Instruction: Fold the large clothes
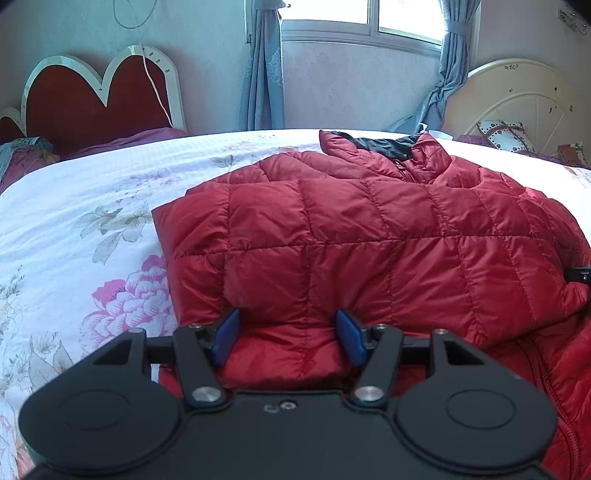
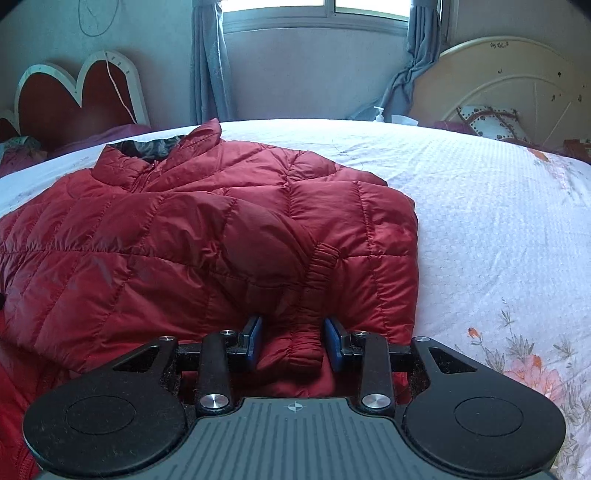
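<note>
Your left tool (image 1: 287,338): blue pads spread wide, straddling a puffed fold at the near edge of the red quilted down jacket (image 1: 369,236). Fabric sits between the pads but they aren't pinching it.

Your right tool (image 2: 293,341): also wide open, pads either side of the jacket's elastic-gathered sleeve cuff (image 2: 314,332); nothing clamped.

The jacket lies on the bed with the white floral-print bedspread (image 1: 92,206), sides folded in over the body, collar at the far end showing dark lining (image 1: 380,144).

Beyond the bed: red heart-shaped headboard (image 1: 92,96) far left, cream round headboard (image 2: 517,96) far right, grey-blue curtains (image 1: 262,74) flanking a window (image 1: 362,18).
</note>
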The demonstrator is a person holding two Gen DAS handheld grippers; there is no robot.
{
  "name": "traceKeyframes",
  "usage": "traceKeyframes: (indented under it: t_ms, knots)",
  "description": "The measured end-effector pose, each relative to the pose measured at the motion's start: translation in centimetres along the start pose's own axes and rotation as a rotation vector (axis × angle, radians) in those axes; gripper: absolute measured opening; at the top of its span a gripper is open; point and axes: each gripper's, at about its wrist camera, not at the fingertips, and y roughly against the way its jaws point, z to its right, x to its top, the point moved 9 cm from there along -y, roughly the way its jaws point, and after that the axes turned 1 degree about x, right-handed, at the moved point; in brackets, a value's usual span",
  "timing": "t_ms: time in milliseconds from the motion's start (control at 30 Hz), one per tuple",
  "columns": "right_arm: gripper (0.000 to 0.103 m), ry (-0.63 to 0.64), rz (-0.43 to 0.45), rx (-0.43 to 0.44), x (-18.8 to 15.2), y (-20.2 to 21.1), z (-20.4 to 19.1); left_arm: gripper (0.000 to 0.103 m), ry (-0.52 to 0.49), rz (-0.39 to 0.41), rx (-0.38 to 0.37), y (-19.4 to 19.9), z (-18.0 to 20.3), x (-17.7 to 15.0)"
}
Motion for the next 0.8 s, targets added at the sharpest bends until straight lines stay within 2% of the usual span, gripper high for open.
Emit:
traceKeyframes:
  t_ms: [33,100,133,167,200,233,267,400,533,600,700,800]
  knots:
    - [0.034,0.000,-0.006,0.000,0.0,0.1,0.0,0.061,-0.004,-0.006,0.002,0.1,0.0,0.0]
    - [0.035,-0.018,-0.029,0.012,0.2,0.6,-0.2,0.079,-0.024,-0.026,-0.002,0.4,0.0,0.1]
    - [0.035,-0.034,-0.031,0.024,0.4,1.0,-0.2,0.095,-0.041,-0.030,0.003,0.7,0.1,0.1]
    - [0.039,-0.052,-0.024,0.035,0.4,1.6,0.1,0.100,-0.064,-0.020,0.019,1.3,0.1,0.1]
    - [0.070,-0.062,-0.015,0.034,0.2,2.3,0.5,0.099,-0.084,-0.007,0.022,1.8,0.2,0.1]
    - [0.089,-0.065,0.007,0.032,0.1,3.2,0.6,0.100,-0.098,-0.003,0.017,2.4,0.2,0.1]
    - [0.089,-0.063,0.036,0.048,0.0,4.4,0.5,0.099,-0.103,-0.002,0.011,2.9,0.2,0.0]
    - [0.088,-0.071,0.045,0.059,-2.0,7.8,0.5,0.096,-0.110,-0.003,-0.015,5.0,0.0,-1.1]
    - [0.065,-0.108,0.038,0.046,-5.0,11.3,1.3,0.090,-0.134,-0.012,-0.046,7.2,-0.1,-3.6]
    - [0.058,-0.136,0.024,0.033,-6.8,12.9,2.2,0.086,-0.126,-0.028,-0.066,8.4,-0.6,-5.3]
    - [0.058,-0.189,0.002,0.035,-9.5,15.3,4.1,0.082,-0.084,-0.060,-0.095,10.4,-1.8,-8.3]
    - [0.058,-0.254,-0.036,0.054,-12.3,17.2,6.6,0.073,-0.042,-0.103,-0.129,12.5,-2.7,-11.5]
